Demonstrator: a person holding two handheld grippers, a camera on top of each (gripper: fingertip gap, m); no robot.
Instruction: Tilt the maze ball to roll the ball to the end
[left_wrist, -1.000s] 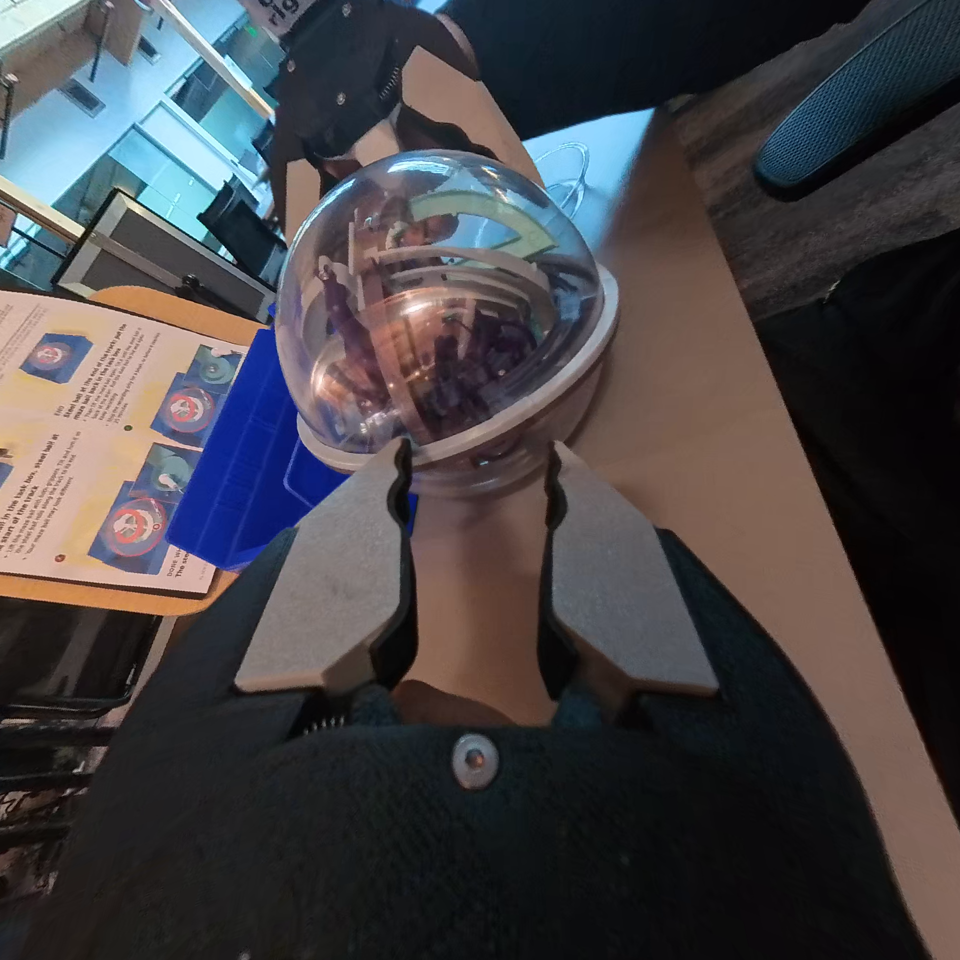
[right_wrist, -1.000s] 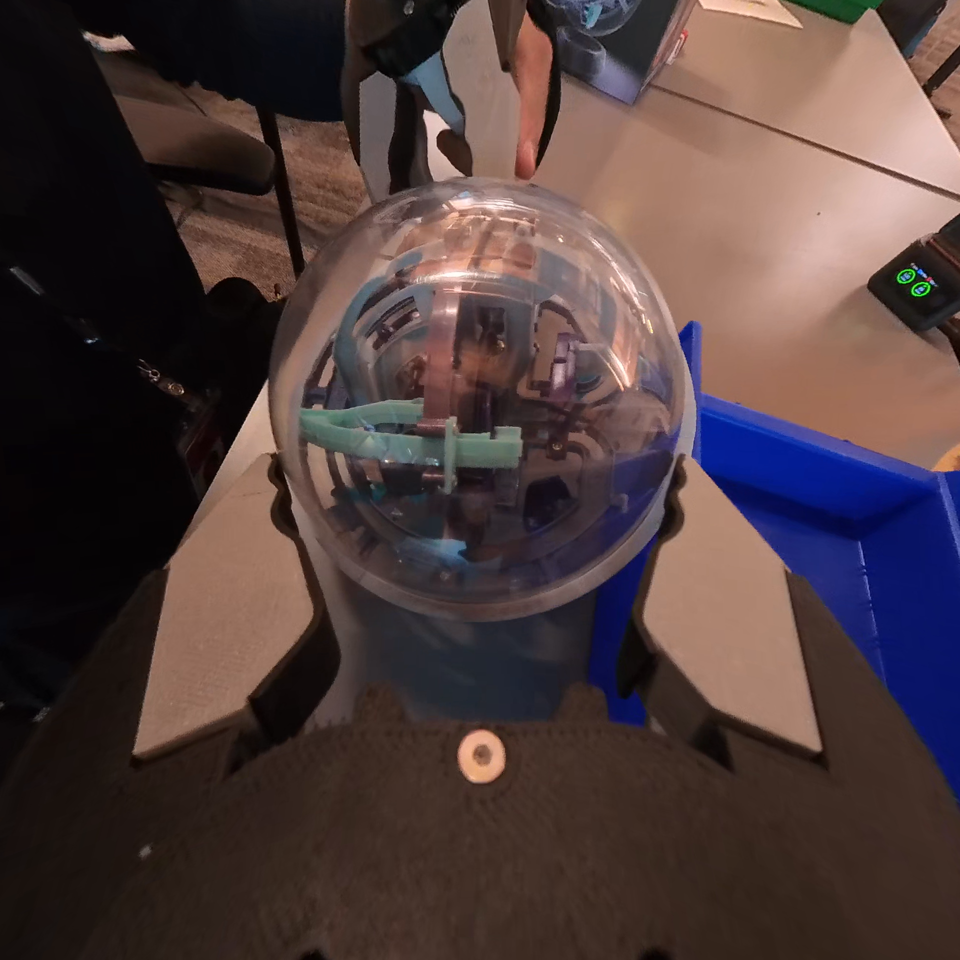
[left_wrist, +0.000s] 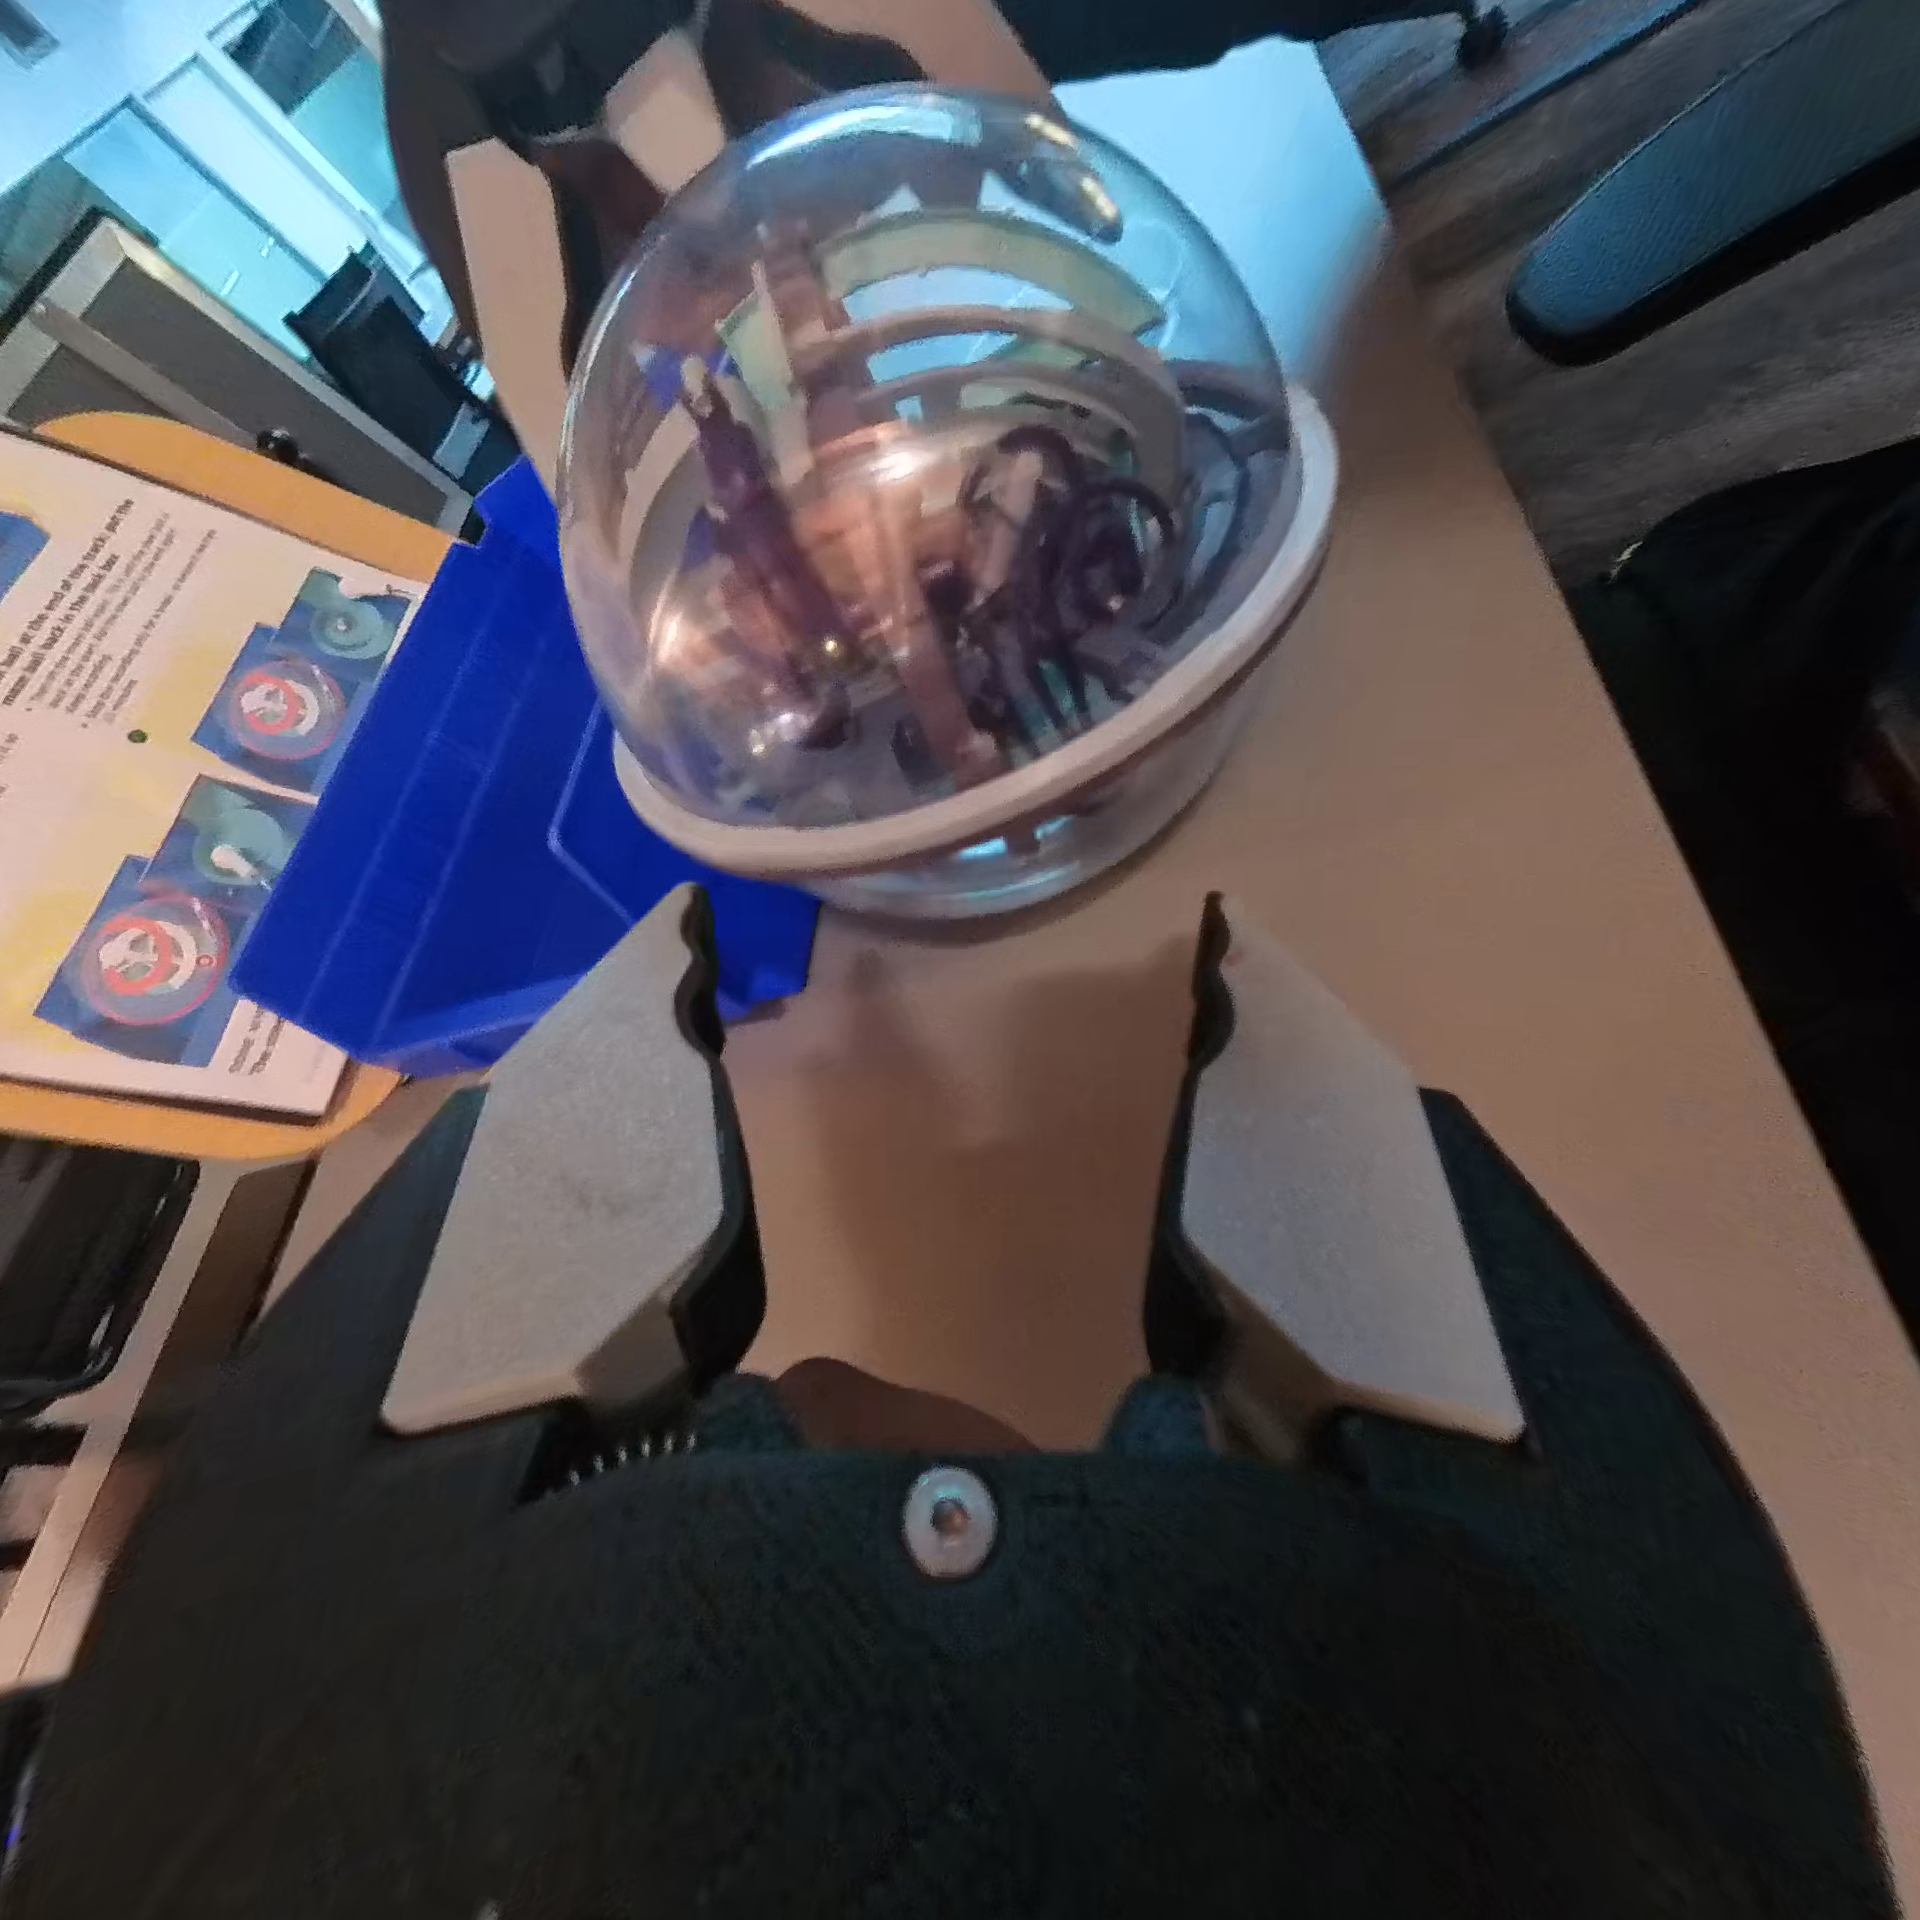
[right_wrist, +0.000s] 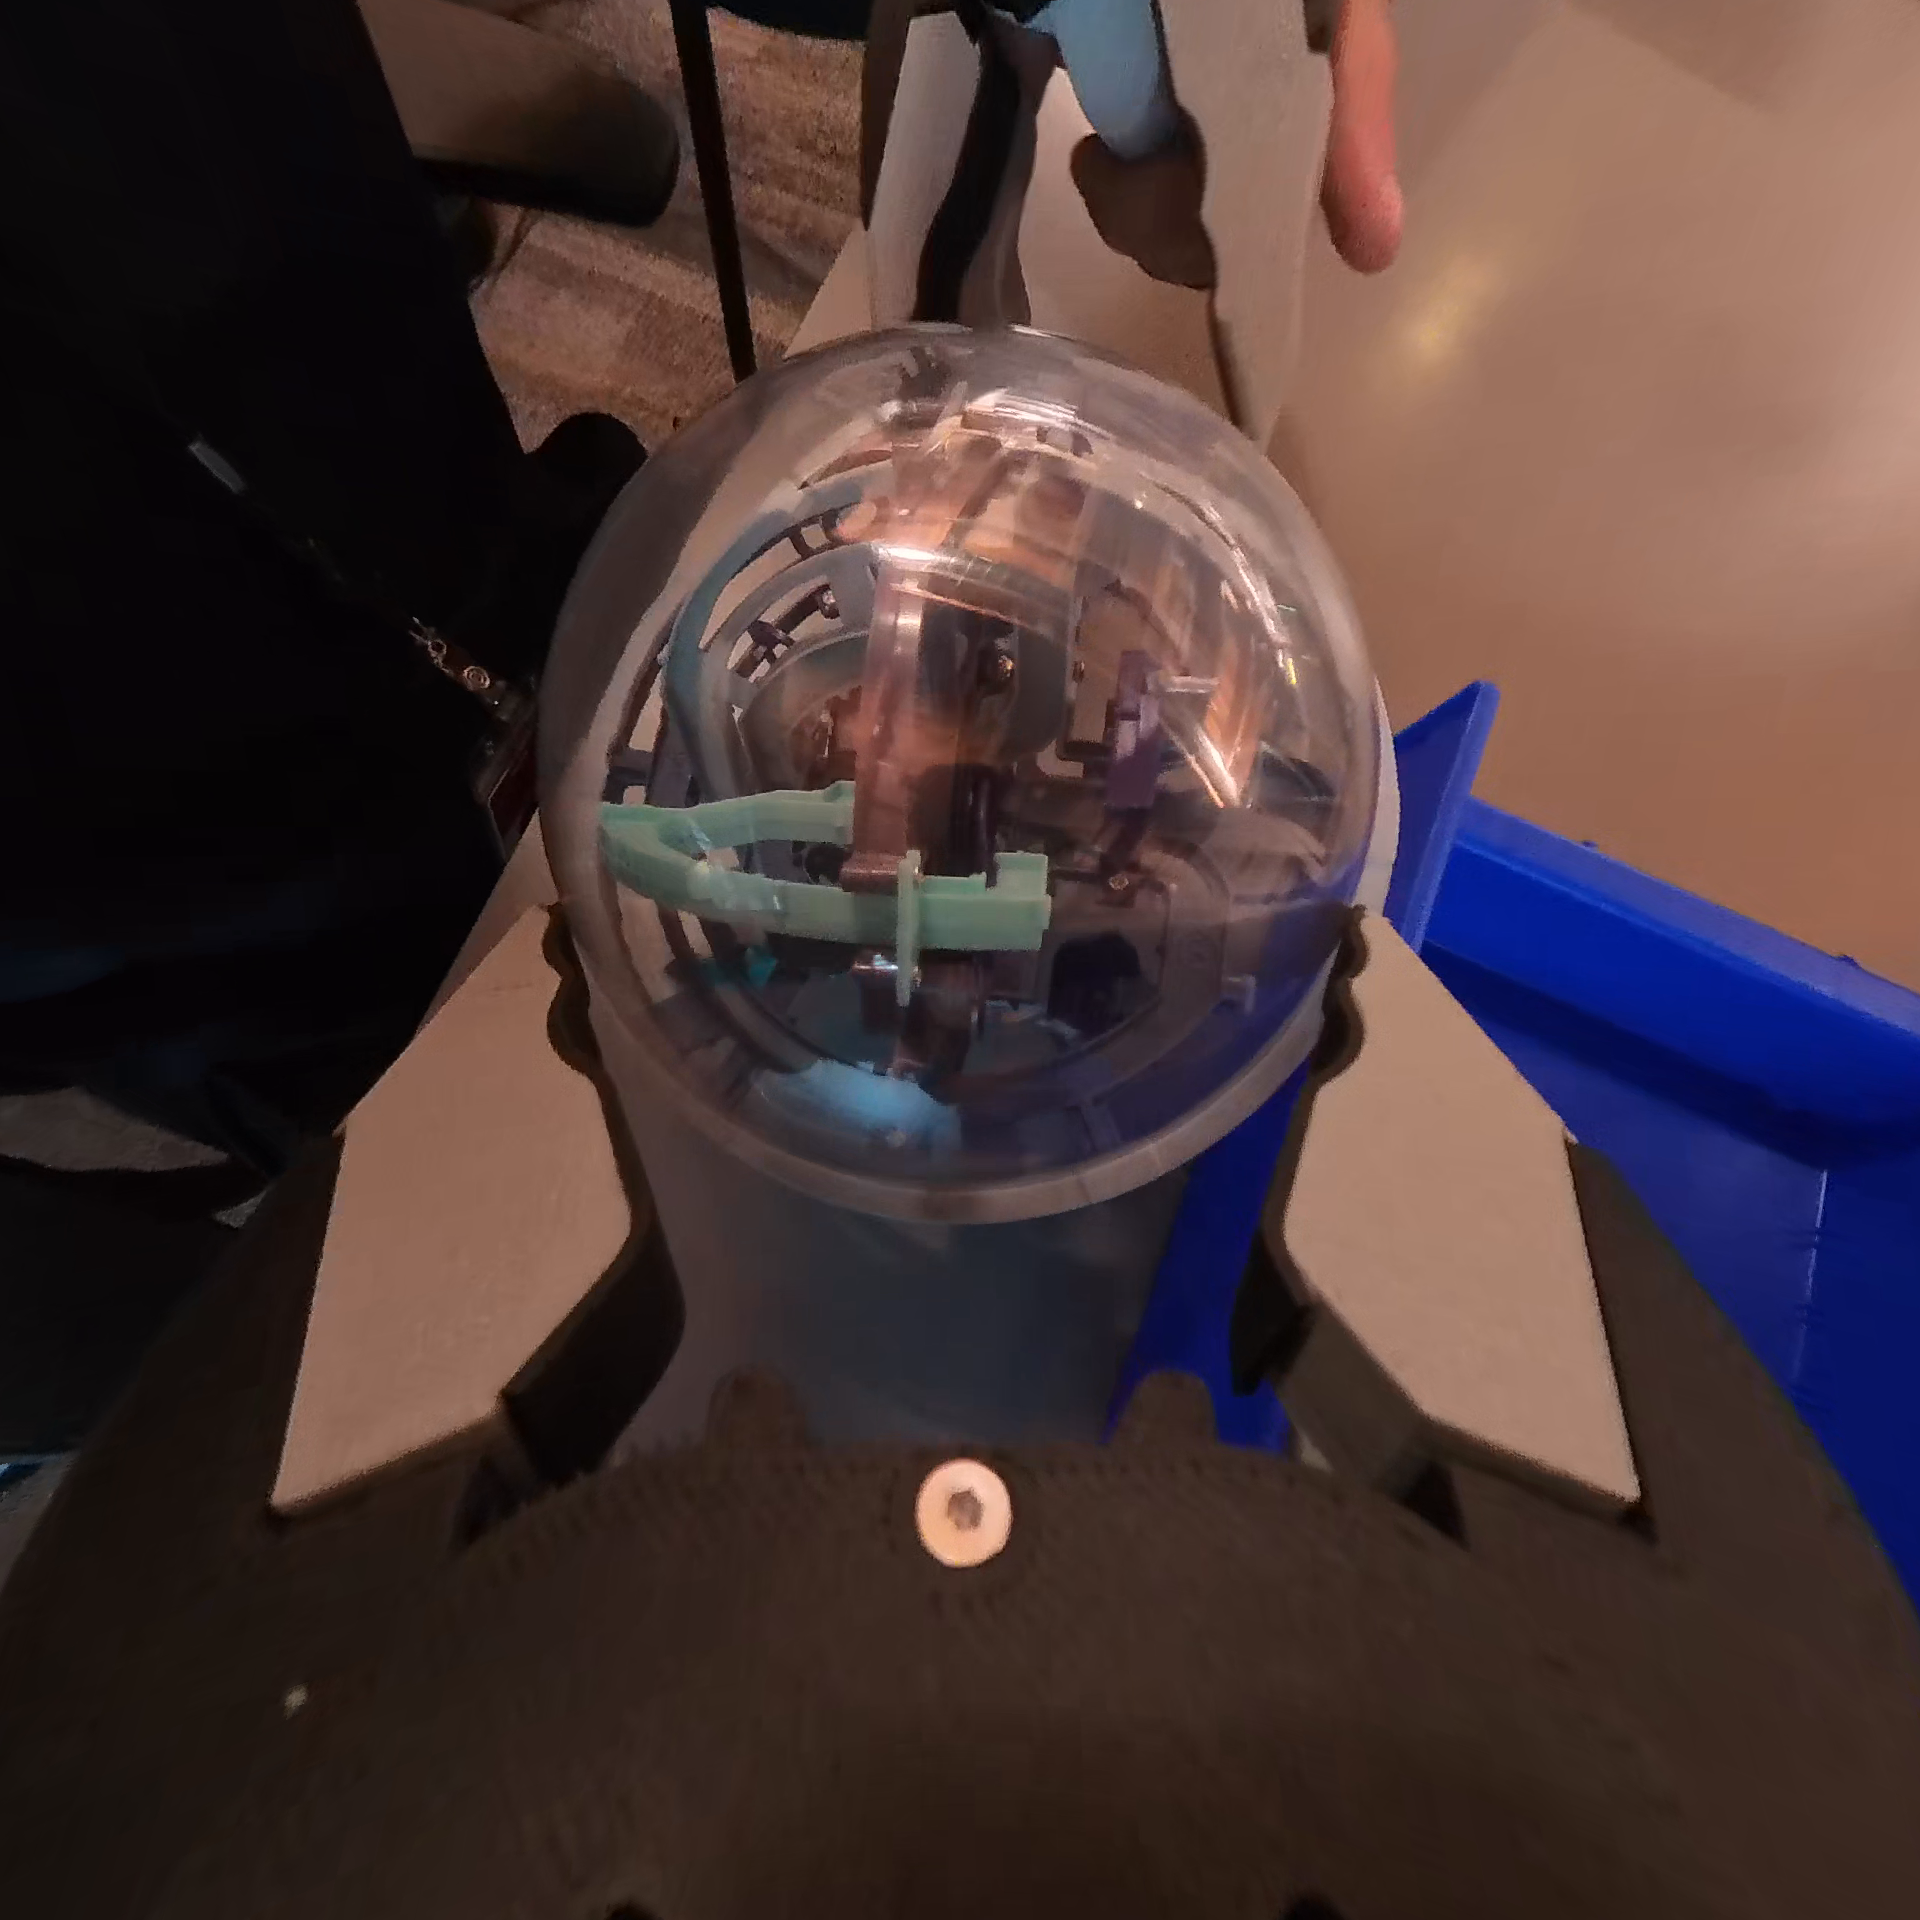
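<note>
Left gripper (left_wrist: 951, 930): jaws parted, nothing between them; maze ball (left_wrist: 935, 499) just beyond at 12 o'clock.
Right gripper (right_wrist: 951, 977): spread wide, pads pressed on the maze ball's (right_wrist: 961, 769) flanks.
Left view only: instruction sheet (left_wrist: 135, 790), 9 o'clock.
Both views: blue bin (right_wrist: 1621, 997).

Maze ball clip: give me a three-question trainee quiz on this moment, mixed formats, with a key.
1. True or false: the left gripper is clamped on the maze ball.
2. Which gripper has its pads against the ball's sides? A) left B) right C) neither
3. Fill in: beside the ball stands a ____ bin.

Key: 1. False; its fingers stand apart, short of the ball. 2. B. 3. Blue.
</note>
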